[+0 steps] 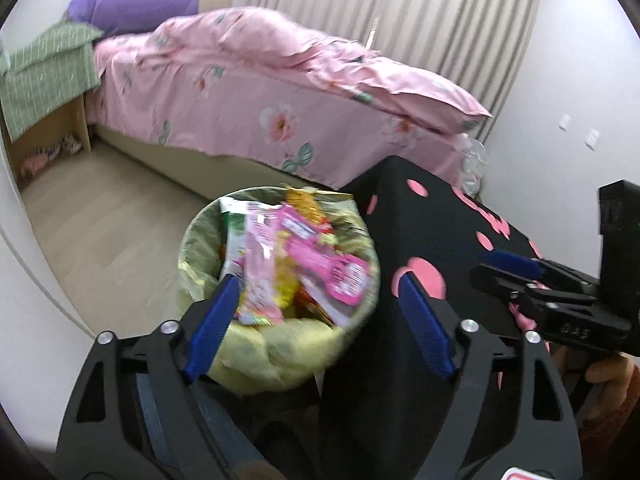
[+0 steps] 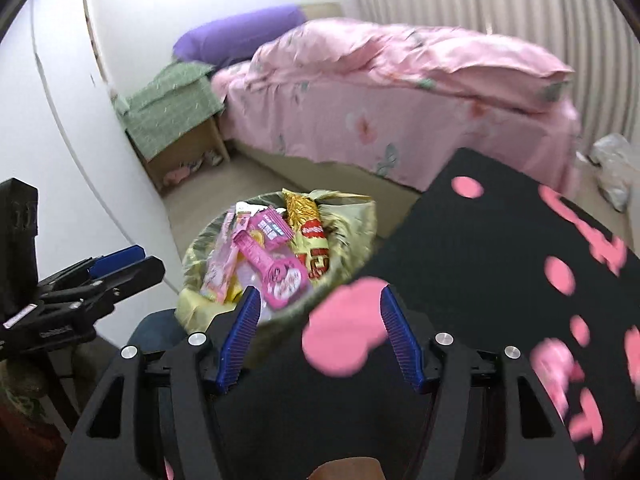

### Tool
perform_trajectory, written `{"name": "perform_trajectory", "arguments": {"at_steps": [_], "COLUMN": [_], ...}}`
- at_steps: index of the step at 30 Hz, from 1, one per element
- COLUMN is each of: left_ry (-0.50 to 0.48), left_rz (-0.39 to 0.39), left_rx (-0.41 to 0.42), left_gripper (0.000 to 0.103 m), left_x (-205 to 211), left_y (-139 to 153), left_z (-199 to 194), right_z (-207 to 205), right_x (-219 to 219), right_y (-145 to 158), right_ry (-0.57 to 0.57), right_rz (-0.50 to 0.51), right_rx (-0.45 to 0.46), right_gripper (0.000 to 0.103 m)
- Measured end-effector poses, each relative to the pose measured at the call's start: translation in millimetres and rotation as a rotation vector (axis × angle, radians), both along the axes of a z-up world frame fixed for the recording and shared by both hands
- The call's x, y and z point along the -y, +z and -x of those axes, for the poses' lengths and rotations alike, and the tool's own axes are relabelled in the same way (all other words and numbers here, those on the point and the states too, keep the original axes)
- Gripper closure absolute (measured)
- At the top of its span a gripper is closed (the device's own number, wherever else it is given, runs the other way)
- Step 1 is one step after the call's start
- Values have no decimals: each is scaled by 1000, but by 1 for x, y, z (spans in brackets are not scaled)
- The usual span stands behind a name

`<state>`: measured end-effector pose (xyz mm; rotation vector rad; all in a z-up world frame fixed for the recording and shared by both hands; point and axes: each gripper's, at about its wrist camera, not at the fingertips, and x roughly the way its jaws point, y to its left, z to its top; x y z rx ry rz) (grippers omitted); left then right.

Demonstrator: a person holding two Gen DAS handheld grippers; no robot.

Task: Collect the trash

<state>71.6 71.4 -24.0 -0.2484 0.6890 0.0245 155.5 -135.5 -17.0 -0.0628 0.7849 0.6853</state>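
A round bin [image 1: 224, 364] lined with a yellow-green bag stands on the floor, full of snack wrappers: a pink packet [image 1: 320, 264], a white-green one and a gold one [image 2: 304, 212]. It also shows in the right wrist view [image 2: 360, 216]. My left gripper [image 1: 316, 304] is open, its blue pads straddling the bin's near rim and the black cloth. My right gripper [image 2: 318, 312] is open above the bin's near right rim and the black surface with pink spots [image 2: 500, 248]. Both are empty.
A black cloth with pink spots [image 1: 420, 216] covers something right of the bin. A bed with a pink floral cover [image 1: 280, 92] stands behind, a nightstand with green cloth [image 1: 44, 80] at its head. Crumpled clear plastic [image 2: 612, 168] lies by the curtain.
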Motion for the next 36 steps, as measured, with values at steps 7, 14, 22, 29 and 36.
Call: {"name": "perform_trajectory", "arguments": {"at_steps": [7, 14, 22, 29, 36], "left_ry": [-45, -14, 29, 25, 26], "left_rz": [-95, -169, -192, -186, -183], "left_rx": [35, 21, 40, 43, 49], "left_gripper": [24, 24, 24, 24, 24], "left_x": [62, 93, 92, 89, 88], "left_y": [23, 32, 44, 44, 46], "left_z": [63, 104, 130, 135, 137], "right_z": [81, 148, 170, 176, 179], "right_x": [72, 95, 97, 88, 83], "right_y": [19, 27, 20, 26, 28], "right_ry": [-201, -240, -245, -238, -222], "right_rz": [18, 60, 50, 63, 70], "right_rx": [67, 127, 84, 114, 122], "right_gripper": [44, 44, 44, 44, 44]}}
